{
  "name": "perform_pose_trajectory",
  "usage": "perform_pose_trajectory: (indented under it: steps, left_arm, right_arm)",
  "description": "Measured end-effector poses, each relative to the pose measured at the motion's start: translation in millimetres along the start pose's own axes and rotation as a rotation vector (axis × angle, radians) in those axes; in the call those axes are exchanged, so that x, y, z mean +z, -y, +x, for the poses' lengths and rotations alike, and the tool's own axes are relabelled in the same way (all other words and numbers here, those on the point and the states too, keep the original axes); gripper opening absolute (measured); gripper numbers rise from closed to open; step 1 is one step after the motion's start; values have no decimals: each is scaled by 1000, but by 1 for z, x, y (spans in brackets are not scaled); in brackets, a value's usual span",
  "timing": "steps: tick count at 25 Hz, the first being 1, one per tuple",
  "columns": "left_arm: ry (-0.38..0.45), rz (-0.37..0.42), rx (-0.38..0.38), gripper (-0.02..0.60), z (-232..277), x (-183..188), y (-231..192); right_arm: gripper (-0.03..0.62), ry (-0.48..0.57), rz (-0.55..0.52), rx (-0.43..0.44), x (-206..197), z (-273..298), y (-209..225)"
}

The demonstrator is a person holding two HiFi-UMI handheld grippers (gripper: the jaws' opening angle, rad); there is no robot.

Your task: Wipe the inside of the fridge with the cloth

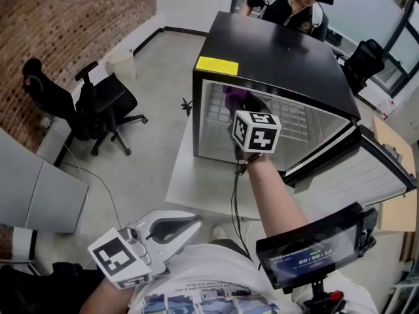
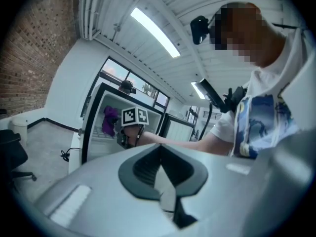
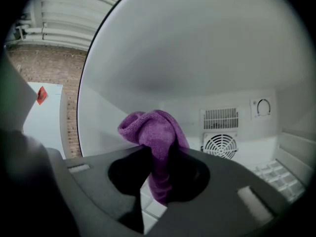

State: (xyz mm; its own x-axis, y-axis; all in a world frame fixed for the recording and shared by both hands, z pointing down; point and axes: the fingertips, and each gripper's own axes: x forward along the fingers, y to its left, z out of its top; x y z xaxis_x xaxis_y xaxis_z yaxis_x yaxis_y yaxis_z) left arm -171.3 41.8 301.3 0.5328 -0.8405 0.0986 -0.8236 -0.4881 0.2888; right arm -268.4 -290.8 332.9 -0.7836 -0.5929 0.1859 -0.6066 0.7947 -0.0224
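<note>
A black mini fridge [image 1: 275, 51] is seen standing on a white tabletop [image 1: 196, 191], with its door [image 1: 357, 172] swung open to the right and a yellow label [image 1: 217, 65] stuck on the front edge of its top. The right gripper [image 3: 159, 157] is held inside the open compartment, and a purple cloth [image 3: 154, 132] is clamped between its fingers; the cloth is bunched above the fingers and hangs down between them. It is held up near the left inner wall, though contact with that wall cannot be made out. On the white back wall a slotted grille [image 3: 220, 118], a round fan vent [image 3: 220, 145] and a dial [image 3: 263, 107] are visible. A wire shelf [image 1: 291, 118] is seen within the compartment from the head view. The left gripper [image 1: 191, 222] is held low beside the person's torso, well apart from the fridge, with its fingers brought together and nothing between them. A black office chair [image 1: 98, 106] stands on the floor to the left, near a brick wall [image 1: 59, 18]. Another person [image 1: 288, 5] is seen behind the fridge.
</note>
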Motion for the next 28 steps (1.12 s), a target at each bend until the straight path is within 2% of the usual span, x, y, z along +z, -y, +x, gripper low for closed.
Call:
perform_pose_trajectory:
  steps: [4,10,15,21,28]
  left_arm:
    - [-23,7,-72,8,18,-1,9]
    - [-49,26,-175,8,49,0,23]
    - [-52,38,-241,8,71,3,34]
    - [-61,45,-250,8,78,0,35]
    - [-50,15,-178,8,66,1,24]
  right_arm:
    - [78,29,-27,-108,12,-30,46]
    - [78,19,-80,-282,16,-78,120]
    - [78,-2,-77,-360,4,-106,161]
    - [78,-55,-51,-362,-26,-105,169]
    - [78,-81,-52,-262,-40,-75,125]
